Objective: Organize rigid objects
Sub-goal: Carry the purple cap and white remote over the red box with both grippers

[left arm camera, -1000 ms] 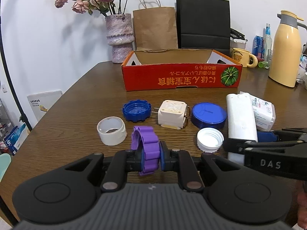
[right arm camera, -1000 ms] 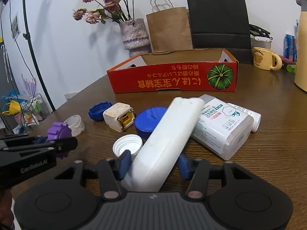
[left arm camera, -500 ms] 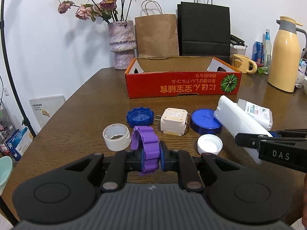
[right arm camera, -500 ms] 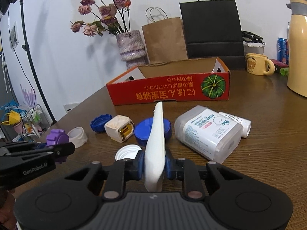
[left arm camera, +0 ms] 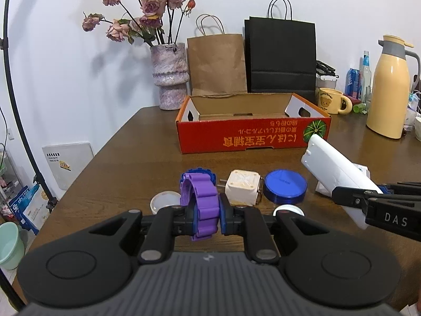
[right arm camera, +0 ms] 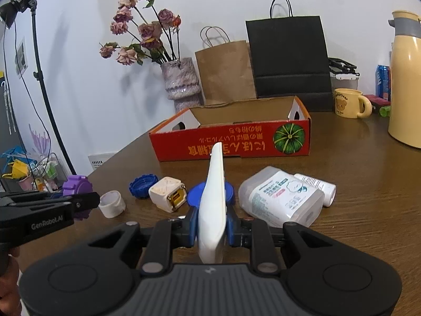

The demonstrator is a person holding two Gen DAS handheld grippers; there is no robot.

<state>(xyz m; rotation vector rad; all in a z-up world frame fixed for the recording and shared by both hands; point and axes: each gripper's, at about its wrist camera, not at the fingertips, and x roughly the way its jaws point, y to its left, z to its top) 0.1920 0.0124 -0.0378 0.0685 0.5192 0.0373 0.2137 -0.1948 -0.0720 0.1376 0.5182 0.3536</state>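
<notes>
My left gripper (left arm camera: pixel 204 216) is shut on a purple ribbed ring (left arm camera: pixel 200 200) and holds it above the table. My right gripper (right arm camera: pixel 211 225) is shut on a long flat white case (right arm camera: pixel 214 192), held on edge and tilted up; the case also shows in the left wrist view (left arm camera: pixel 334 173). An open red cardboard box (left arm camera: pixel 250 134) stands beyond them, its inside bare. On the table lie a blue ridged cap (right arm camera: pixel 143 181), a white cube charger (left arm camera: pixel 243 187), a round blue lid (left arm camera: pixel 285 185), a white ring (right arm camera: pixel 113 203) and a white cap (left arm camera: pixel 288 210).
A clear wipes box (right arm camera: pixel 284 197) and a white tube (right arm camera: pixel 315 185) lie at the right. A vase of flowers (left arm camera: pixel 169 76), paper bags (left arm camera: pixel 280 58), a yellow mug (left arm camera: pixel 331 101) and a yellow jug (left arm camera: pixel 390 89) stand at the back.
Both grippers have risen from the table. The right gripper closed on the white case, turned it on edge and lifted it. The left gripper lifted the purple ring higher.
</notes>
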